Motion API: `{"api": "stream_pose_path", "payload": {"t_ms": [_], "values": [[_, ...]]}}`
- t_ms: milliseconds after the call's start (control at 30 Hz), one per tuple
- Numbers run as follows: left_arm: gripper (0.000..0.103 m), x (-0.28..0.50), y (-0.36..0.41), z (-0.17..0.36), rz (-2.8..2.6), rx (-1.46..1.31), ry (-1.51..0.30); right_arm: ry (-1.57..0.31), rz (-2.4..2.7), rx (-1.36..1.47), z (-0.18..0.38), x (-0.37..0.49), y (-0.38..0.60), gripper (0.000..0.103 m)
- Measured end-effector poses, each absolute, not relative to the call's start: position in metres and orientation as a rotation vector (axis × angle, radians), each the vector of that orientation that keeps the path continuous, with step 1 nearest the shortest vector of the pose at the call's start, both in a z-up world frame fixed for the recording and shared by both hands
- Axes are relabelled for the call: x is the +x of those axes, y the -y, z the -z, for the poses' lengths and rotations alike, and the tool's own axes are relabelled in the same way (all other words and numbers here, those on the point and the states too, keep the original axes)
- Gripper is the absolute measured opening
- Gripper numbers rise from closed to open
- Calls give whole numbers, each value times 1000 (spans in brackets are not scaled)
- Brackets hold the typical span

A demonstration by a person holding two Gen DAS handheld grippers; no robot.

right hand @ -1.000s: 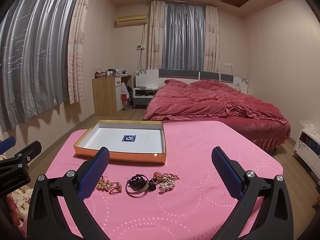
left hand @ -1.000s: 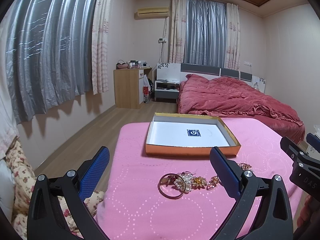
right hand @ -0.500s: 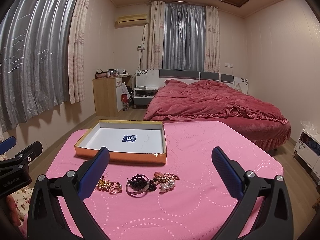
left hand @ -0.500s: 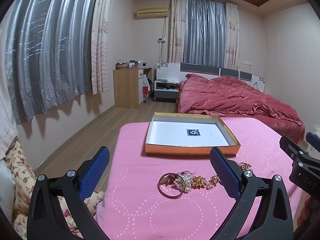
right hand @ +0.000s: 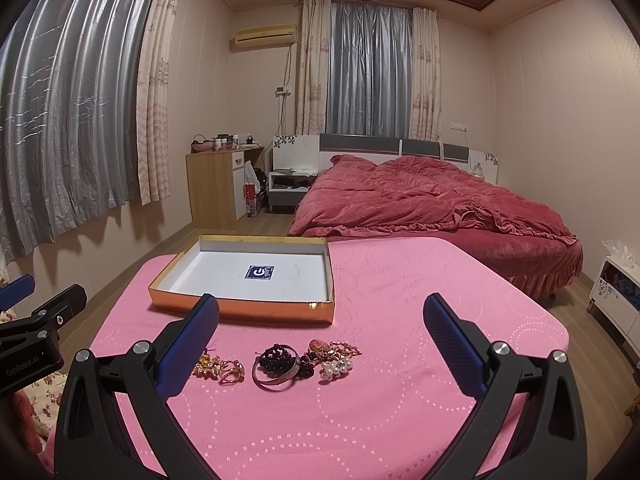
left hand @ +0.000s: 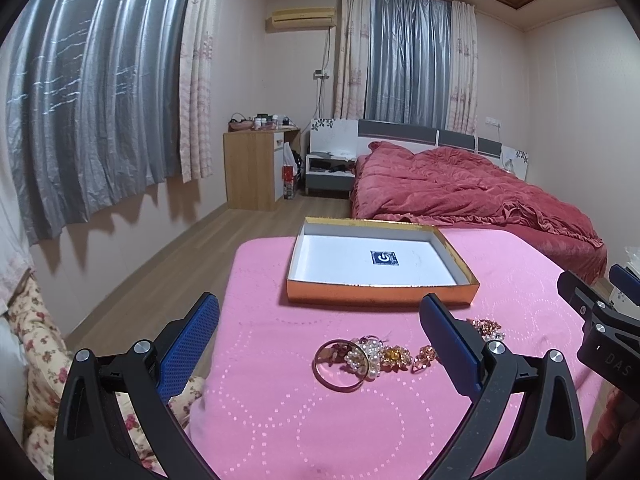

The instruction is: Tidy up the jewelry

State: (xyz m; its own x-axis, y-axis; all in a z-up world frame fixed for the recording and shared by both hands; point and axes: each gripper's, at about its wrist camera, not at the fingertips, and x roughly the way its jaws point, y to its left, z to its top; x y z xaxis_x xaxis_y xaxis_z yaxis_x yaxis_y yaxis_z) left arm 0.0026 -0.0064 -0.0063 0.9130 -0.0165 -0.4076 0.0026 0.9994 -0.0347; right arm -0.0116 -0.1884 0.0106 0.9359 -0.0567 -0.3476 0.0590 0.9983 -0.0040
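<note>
A pile of jewelry (left hand: 372, 356) lies on the pink tablecloth (left hand: 320, 432): a bangle (left hand: 320, 372), pearls and gold pieces. In the right wrist view it shows as a bangle with dark beads (right hand: 276, 364), gold rings (right hand: 220, 368) and pearls (right hand: 336, 366). An open gold-edged box (left hand: 380, 294) with a white floor stands behind the pile, also in the right wrist view (right hand: 244, 310). My left gripper (left hand: 320, 316) is open and empty, above and short of the pile. My right gripper (right hand: 320, 316) is open and empty, likewise short of it.
The table's left edge drops to a floral cushion (left hand: 32, 336) and wood floor. A red bed (right hand: 432, 204) lies beyond the table. A wooden cabinet (right hand: 216, 188) and a nightstand stand by the far wall. A white cabinet (right hand: 616, 296) is at the right.
</note>
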Motion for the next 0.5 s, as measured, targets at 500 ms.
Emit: {"api": "stream_pose_path", "payload": {"t_ms": [500], "values": [[97, 56, -40, 50, 37, -116, -707, -512, 80, 43, 23, 17, 209, 0]]}}
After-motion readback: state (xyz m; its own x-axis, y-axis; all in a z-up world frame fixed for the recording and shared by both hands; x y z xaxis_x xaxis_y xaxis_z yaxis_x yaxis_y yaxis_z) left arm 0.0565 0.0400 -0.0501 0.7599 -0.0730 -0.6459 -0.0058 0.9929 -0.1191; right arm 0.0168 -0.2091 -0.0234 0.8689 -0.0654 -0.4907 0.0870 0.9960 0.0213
